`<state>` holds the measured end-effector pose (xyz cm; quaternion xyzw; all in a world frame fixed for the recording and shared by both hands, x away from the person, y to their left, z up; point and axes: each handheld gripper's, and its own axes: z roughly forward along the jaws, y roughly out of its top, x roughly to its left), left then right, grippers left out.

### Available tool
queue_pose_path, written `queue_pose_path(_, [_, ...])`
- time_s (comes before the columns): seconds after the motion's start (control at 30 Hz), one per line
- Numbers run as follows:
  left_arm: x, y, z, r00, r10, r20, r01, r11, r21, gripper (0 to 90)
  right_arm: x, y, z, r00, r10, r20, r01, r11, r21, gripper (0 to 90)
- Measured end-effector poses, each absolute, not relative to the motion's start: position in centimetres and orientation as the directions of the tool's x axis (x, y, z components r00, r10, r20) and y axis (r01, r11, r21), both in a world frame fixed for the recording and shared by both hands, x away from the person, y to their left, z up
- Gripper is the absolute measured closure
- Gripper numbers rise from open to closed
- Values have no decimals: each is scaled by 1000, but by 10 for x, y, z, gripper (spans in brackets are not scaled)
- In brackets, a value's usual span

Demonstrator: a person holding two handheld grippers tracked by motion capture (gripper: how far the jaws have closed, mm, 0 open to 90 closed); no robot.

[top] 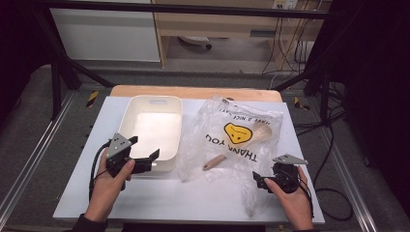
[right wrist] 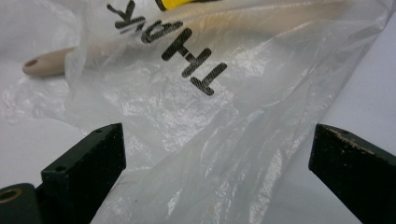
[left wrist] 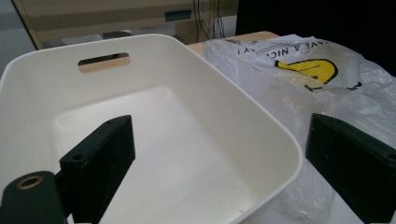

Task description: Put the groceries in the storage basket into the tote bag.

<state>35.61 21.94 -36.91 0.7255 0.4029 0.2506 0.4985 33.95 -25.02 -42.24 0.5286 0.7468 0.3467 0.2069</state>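
Work in hand: I judge I am about to get the wooden spoon [top: 241, 142] out of the plastic bag [top: 227, 154], most likely into the white bin [top: 126, 126].
Spoon position: it lies inside the bag on the counter [top: 159, 198], right of the bin; its bowl sits under the yellow face print and the handle end pokes out through the bag's near-left side.
Spoon long axis: diagonal, from the bowl at far right to the handle tip at near left, so the tip points toward the gap between my two hands.
Right hand-held gripper [top: 263, 181]: jaws apart, gripping nothing, low at the bag's near-right corner; in the right gripper view the loose film [right wrist: 210, 154] lies between the jaws and the handle tip [right wrist: 39, 65] sits beyond and to the left.
Left hand-held gripper [top: 145, 157]: jaws spread, empty, at the bin's near-right corner; the left gripper view has one jaw over the bin's inside and the other out past its rim [left wrist: 280, 140], toward the bag.
Nearer hand: the two are about equally close to the handle tip; the right is already on the film.
Bin contents: empty as far as I can see, with a handle slot [left wrist: 103, 61] in the far wall.
Bag contents: the spoon; I can make out nothing else through the crumpled film.
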Motion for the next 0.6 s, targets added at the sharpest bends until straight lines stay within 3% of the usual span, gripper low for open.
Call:
queue_pose_path(0.27, [355,215,-370,564,825,-37,335,-187,924,81,339,-255,-412,-336,939,72,597,153,787,71])
queue_pose_path(0.6, [354,212,-369,568,822,-31,330,-193,924,82,340,-256,-429,-310,946,92,681,153,716,72])
